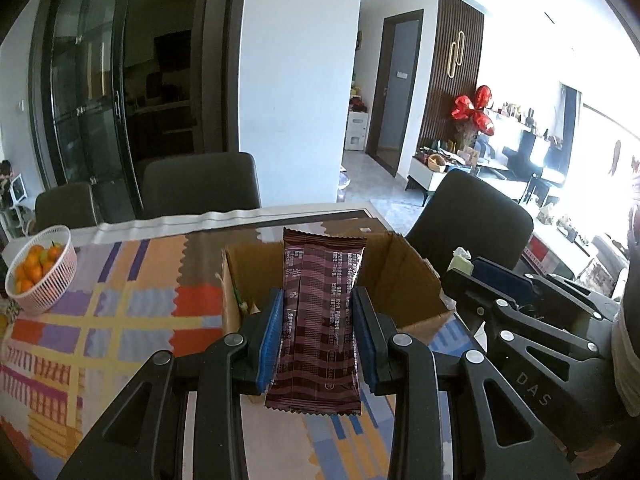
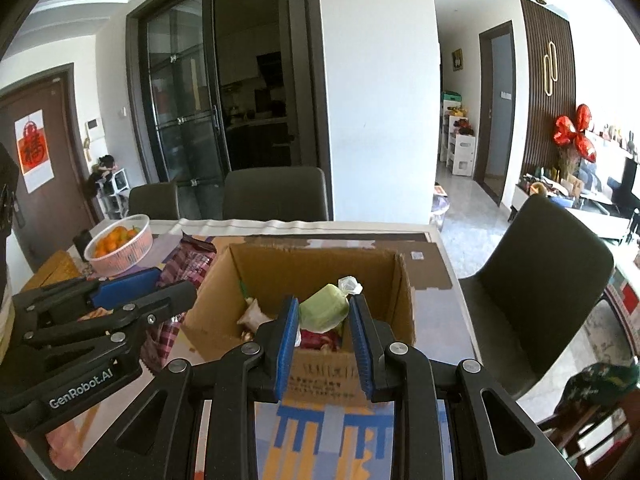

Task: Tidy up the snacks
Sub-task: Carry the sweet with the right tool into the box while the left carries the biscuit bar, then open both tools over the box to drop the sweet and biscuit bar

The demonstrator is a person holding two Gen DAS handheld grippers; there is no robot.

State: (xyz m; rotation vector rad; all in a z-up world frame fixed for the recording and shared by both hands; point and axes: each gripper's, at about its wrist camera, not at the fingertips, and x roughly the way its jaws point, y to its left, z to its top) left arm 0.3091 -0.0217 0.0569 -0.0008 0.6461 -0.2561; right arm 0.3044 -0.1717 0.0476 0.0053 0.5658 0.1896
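My left gripper point(image 1: 316, 300) is shut on a maroon snack packet point(image 1: 320, 320), held upright above the near wall of an open cardboard box point(image 1: 404, 276). My right gripper point(image 2: 325, 305) is shut on a pale green wrapped snack point(image 2: 323, 307), held over the same box point(image 2: 320, 264). Inside the box lie several wrapped snacks point(image 2: 254, 316). The left gripper with its maroon packet point(image 2: 188, 264) shows at the left of the right wrist view. The right gripper shows at the right of the left wrist view, its green snack point(image 1: 460, 264) peeking past the fingers.
A pink-white basket of oranges point(image 1: 42, 270) stands on the colourful tablecloth point(image 1: 120, 320) at the far left; it also shows in the right wrist view point(image 2: 120, 244). Dark chairs point(image 1: 200, 184) stand behind the table and one chair point(image 2: 536, 280) at its right side.
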